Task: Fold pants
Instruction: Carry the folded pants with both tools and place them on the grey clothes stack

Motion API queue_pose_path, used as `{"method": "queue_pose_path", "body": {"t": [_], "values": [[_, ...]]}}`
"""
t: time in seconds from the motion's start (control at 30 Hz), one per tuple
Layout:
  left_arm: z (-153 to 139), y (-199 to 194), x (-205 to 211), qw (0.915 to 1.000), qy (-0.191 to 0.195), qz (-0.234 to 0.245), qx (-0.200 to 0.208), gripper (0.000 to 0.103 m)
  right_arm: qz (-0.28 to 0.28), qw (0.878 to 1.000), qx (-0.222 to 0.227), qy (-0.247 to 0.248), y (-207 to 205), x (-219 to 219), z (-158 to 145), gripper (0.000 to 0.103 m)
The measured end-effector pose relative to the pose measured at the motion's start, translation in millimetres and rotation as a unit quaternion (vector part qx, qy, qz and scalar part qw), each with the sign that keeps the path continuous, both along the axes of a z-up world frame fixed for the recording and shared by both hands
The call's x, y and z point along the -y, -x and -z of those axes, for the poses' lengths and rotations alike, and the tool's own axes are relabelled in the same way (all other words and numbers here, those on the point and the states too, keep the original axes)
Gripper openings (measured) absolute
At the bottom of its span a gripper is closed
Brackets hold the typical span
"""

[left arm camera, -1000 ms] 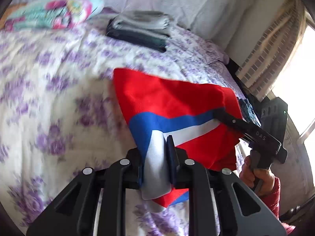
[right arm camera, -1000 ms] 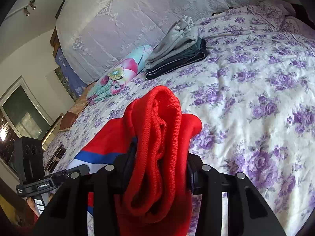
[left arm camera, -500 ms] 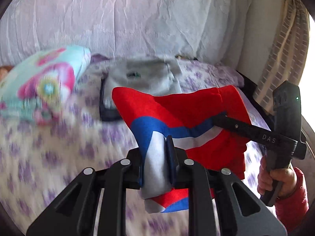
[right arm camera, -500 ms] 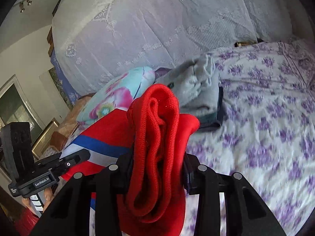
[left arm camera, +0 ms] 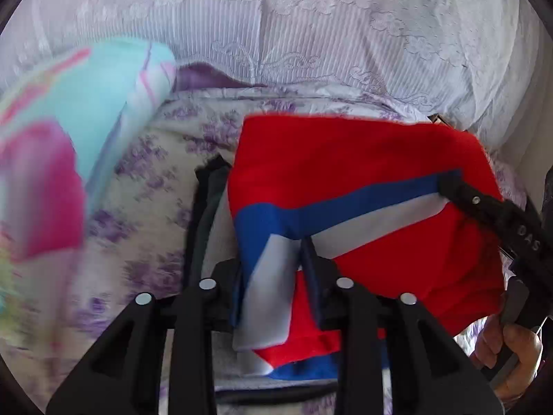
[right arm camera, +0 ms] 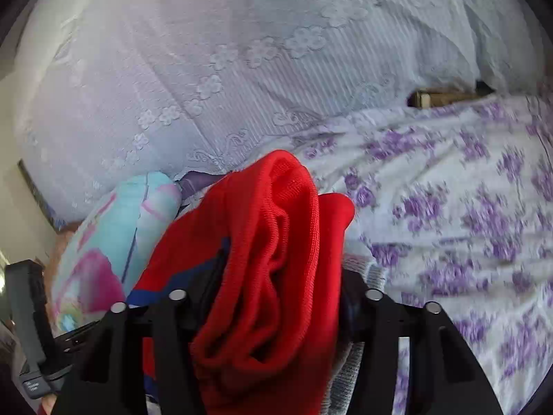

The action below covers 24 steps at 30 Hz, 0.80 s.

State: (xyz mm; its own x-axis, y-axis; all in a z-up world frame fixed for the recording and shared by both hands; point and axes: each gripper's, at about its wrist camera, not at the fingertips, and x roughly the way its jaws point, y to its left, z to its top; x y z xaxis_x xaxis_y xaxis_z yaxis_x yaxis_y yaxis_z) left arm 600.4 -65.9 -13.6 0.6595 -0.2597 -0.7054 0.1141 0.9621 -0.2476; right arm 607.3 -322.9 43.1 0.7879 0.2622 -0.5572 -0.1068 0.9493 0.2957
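Observation:
The folded red pants (left arm camera: 345, 159) with a blue and white stripe hang between both grippers, held over a stack of folded grey and dark clothes (left arm camera: 207, 200) on the bed. My left gripper (left arm camera: 273, 269) is shut on the striped end. My right gripper (right arm camera: 276, 276) is shut on a thick bunch of the red fabric (right arm camera: 273, 242); it also shows in the left wrist view (left arm camera: 446, 183) at the pants' right edge. Most of the stack is hidden under the pants.
A turquoise and pink pillow (left arm camera: 69, 138) lies to the left of the stack. The bed has a purple-flowered cover (right arm camera: 466, 214). A white lace-covered headboard (left arm camera: 293, 24) rises just behind. The left gripper's handle shows in the right wrist view (right arm camera: 27, 314).
Both grippers have carried the folded pants across the bed toward the headboard, from the bed's middle to over the stack of folded clothes. Both stayed shut on the pants.

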Motion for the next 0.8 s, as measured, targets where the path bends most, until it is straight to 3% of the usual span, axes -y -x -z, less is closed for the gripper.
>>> {"method": "queue_pose_path", "body": {"t": [0.07,0.13,0.2,0.23,0.3,0.37,0.43,0.57,0.7,0.77,0.8], "values": [[-2.6,12.6,10.6,0.997,-0.063,0.0,0.044,0.039,-0.006,1.0,0.006,0.015,2.6,-5.2,-2.6,0.061],[-8.2,24.4,24.2,0.9888,-0.133,-0.004,0.068,0.04,-0.012,1.0,-0.003,0.025,3.5,-8.4,-9.3,0.062],[-16.1,36.3,28.8,0.9837,-0.162,-0.016,0.076,0.045,-0.009,1.0,-0.001,0.024,11.5,-8.6,-23.7,0.063],[-23.7,47.4,28.4,0.9825,-0.166,-0.016,0.083,0.047,0.0,1.0,0.014,0.011,24.4,-6.8,-34.5,0.065],[-38.0,72.7,24.3,0.9794,-0.172,-0.02,0.104,0.073,0.014,0.999,0.043,-0.009,53.2,-3.6,-52.9,0.077],[-49.4,106.7,21.2,0.9715,-0.186,-0.049,0.138,0.091,0.018,0.998,0.053,-0.013,85.3,-3.3,-62.1,0.09],[-53.3,144.5,17.8,0.9643,-0.194,-0.071,0.166,0.093,0.031,0.998,0.057,-0.017,123.2,-6.2,-55.4,0.095],[-40.4,221.6,13.6,0.9536,-0.21,-0.091,0.196,0.098,0.07,0.995,0.065,0.022,220.5,-22.0,-5.0,0.099],[-28.0,275.1,3.2,0.9585,-0.189,-0.08,0.198,0.098,0.113,0.987,0.09,0.07,283.2,-34.4,36.4,0.099],[-30.7,281.3,-3.5,0.9611,-0.177,-0.081,0.196,0.098,0.118,0.984,0.075,0.111,279.3,-43.0,23.5,0.099],[-36.7,278.2,-7.8,0.9633,-0.167,-0.08,0.194,0.098,0.148,0.977,0.086,0.128,281.5,-46.4,9.2,0.099]]}}
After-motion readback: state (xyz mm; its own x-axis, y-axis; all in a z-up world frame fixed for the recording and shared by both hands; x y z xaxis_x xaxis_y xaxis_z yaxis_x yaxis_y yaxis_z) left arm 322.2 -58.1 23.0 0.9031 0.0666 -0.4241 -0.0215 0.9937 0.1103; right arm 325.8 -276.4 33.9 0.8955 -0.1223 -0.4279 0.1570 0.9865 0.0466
